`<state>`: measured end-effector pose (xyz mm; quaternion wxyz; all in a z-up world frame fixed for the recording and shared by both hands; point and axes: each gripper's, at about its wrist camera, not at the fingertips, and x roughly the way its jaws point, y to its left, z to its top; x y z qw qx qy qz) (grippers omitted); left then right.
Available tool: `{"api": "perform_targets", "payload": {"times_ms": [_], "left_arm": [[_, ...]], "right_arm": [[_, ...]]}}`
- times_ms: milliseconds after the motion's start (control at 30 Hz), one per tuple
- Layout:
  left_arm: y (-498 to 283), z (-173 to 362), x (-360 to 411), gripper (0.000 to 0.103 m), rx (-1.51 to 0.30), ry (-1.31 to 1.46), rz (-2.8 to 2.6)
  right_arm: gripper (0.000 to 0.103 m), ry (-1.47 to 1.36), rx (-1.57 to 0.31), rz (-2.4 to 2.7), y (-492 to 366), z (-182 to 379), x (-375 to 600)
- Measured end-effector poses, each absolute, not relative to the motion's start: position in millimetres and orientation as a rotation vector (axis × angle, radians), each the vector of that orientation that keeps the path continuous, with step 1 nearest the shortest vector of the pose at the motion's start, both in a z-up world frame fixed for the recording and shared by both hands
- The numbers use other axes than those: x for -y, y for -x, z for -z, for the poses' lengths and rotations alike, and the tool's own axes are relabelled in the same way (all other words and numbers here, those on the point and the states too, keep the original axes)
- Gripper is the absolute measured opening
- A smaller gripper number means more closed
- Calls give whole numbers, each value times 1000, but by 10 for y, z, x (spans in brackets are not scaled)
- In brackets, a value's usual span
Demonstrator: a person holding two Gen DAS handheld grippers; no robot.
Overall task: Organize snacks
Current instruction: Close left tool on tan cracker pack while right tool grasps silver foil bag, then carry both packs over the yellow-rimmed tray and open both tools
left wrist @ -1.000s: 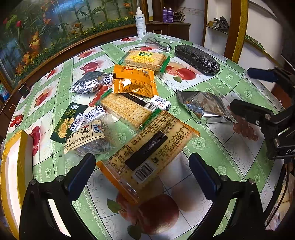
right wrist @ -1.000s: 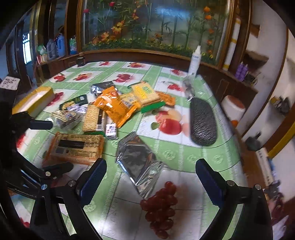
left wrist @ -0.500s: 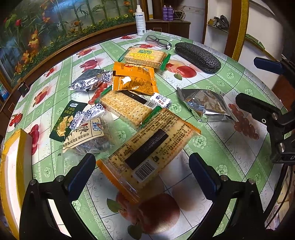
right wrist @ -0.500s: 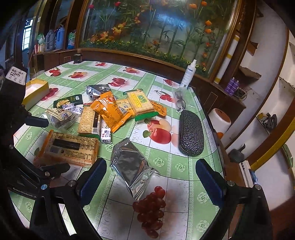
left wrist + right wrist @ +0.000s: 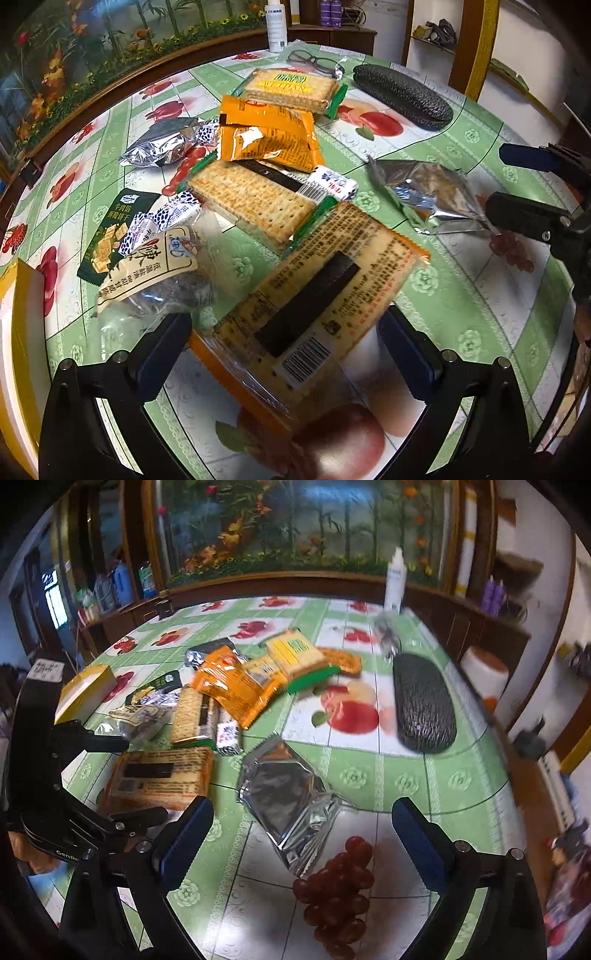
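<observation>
Left wrist view: the left gripper point(image 5: 284, 347) hangs with its fingers wide apart and empty, straddling the near end of the orange cracker pack point(image 5: 314, 295), which lies flat on the table point(image 5: 480, 325). Just beyond it sit a long cracker sleeve point(image 5: 255, 199), a clear bag point(image 5: 159, 273) and a dark green packet point(image 5: 110, 229). Farther off lie the orange pouch point(image 5: 269, 136), a foil bag point(image 5: 159, 147) and a yellow cracker pack point(image 5: 291, 88). A yellow box point(image 5: 22, 325) stands at the left edge.

Right wrist view: the right gripper point(image 5: 303, 842) is also spread open, holding nothing, above the silver pouch point(image 5: 288, 801), which lies just beside printed grapes point(image 5: 336, 890). A black case point(image 5: 423, 701) lies well apart to the right, a white bottle point(image 5: 395, 579) at the far rim.
</observation>
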<state>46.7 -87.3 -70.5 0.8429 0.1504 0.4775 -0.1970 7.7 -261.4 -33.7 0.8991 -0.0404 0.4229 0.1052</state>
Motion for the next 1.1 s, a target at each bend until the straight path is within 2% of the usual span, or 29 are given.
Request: {"api": "perform_targets", "payload": {"times_ms": [167, 233, 300, 333, 400, 467, 533, 567, 600, 633, 1100], "left_arm": [[-567, 735, 886, 101, -1026, -284, 465], [-544, 723, 906, 96, -1019, -287, 477], [-489, 691, 909, 81, -999, -286, 493], [-469, 680, 903, 77, -996, -284, 490], [-436, 651, 872, 58, -990, -271, 483], [-405, 634, 846, 53, -986, -258, 479], [-366, 634, 834, 53, -977, -254, 477], [-362, 631, 829, 53, -973, -249, 476], [-355, 630, 816, 53, -968, -239, 475], [-356, 629, 798, 53, -964, -226, 476], [-53, 414, 365, 51, -891, -63, 464]], "right_arm": [[99, 26, -907, -258, -213, 462, 2670], [99, 28, -905, -289, -263, 479, 2622], [99, 49, -904, -311, -315, 508, 2554], [98, 64, -906, -316, -343, 526, 2514], [97, 82, -917, -317, -398, 570, 2463], [97, 109, -935, -311, -449, 631, 2414], [86, 145, -950, -299, -481, 715, 2367], [86, 152, -965, -291, -495, 759, 2360], [77, 149, -955, -292, -488, 743, 2369], [73, 132, -948, -302, -483, 726, 2389], [70, -27, -909, -376, -237, 427, 2468]]}}
